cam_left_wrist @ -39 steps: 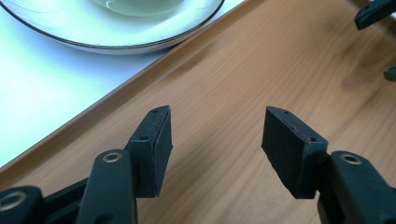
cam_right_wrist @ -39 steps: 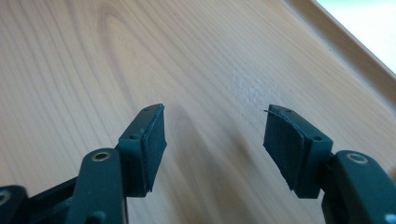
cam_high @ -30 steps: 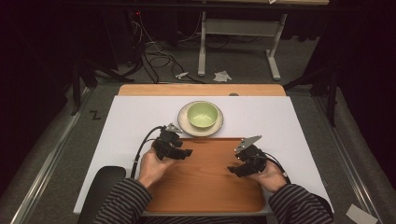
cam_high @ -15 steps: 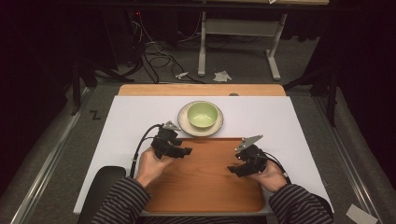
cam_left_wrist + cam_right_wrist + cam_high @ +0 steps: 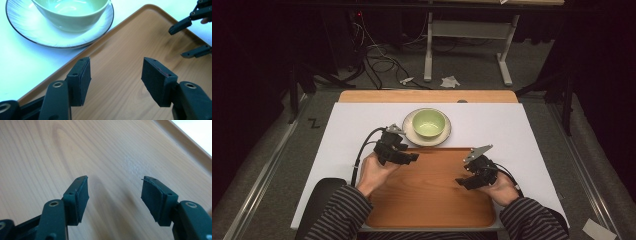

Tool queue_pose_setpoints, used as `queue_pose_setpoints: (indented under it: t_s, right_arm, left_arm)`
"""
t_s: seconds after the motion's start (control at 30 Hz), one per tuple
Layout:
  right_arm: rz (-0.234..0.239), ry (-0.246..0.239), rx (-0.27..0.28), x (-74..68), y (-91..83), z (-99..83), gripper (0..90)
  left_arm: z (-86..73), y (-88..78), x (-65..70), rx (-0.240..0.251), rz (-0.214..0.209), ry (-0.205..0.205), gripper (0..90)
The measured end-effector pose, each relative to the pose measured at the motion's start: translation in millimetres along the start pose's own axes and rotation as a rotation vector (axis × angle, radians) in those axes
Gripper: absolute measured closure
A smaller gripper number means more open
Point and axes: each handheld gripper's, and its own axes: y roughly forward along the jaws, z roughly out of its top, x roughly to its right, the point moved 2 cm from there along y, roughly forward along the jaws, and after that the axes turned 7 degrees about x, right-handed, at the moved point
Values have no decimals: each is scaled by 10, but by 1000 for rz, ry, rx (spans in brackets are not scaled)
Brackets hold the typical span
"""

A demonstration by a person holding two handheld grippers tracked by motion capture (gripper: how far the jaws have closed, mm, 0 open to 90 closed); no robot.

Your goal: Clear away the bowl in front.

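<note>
Nearest the person, two striped sleeves (image 5: pixel 339 212) come in over the near edge of a wooden tray (image 5: pixel 432 200) that lies on the white surface (image 5: pixel 522 130). The right gripper (image 5: pixel 460 181) is held low over the tray's right half, pointing toward its middle; in the right gripper view its jaws stand well apart with only bare wood grain between them. The left gripper (image 5: pixel 412 157) sits over the tray's far left corner, its jaws likewise spread wide and holding nothing, seen in the left gripper view above the tray's rim. Just beyond that rim, a light green bowl (image 5: pixel 429 123) stands upright and empty on a pale saucer (image 5: pixel 412 134), which rests on the white surface just beside the tray's far edge. Farther off, cables (image 5: pixel 377 60) lie on the floor.
</note>
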Motion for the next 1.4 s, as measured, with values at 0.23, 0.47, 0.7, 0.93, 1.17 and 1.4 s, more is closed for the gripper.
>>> queue_pose_setpoints:
  t_s: [0.23, 0.47, 0.7, 0.93, 1.17, 1.4]
  right_arm:
    - [-4, -3, -11, 3, 9, -3, 405]
    - [-8, -5, -13, -2, 9, -3, 404]
    - [-6, -3, -12, 3, 9, -2, 405]
    - [-5, 0, -11, 5, 3, -3, 406]
    - [-17, -12, 4, -7, -4, 7, 410]
    - [-25, -11, 18, -1, -17, 9, 411]
  left_arm:
    - [107, 56, 45, -3, -11, -4, 403]
    - [172, 101, 99, 2, -17, -4, 401]
    - [285, 192, 113, -3, -17, -9, 400]
    - [387, 308, 109, -5, -2, -9, 401]
    - [558, 409, 137, 20, 13, 0, 406]
    - [661, 490, 107, 16, 28, 14, 410]
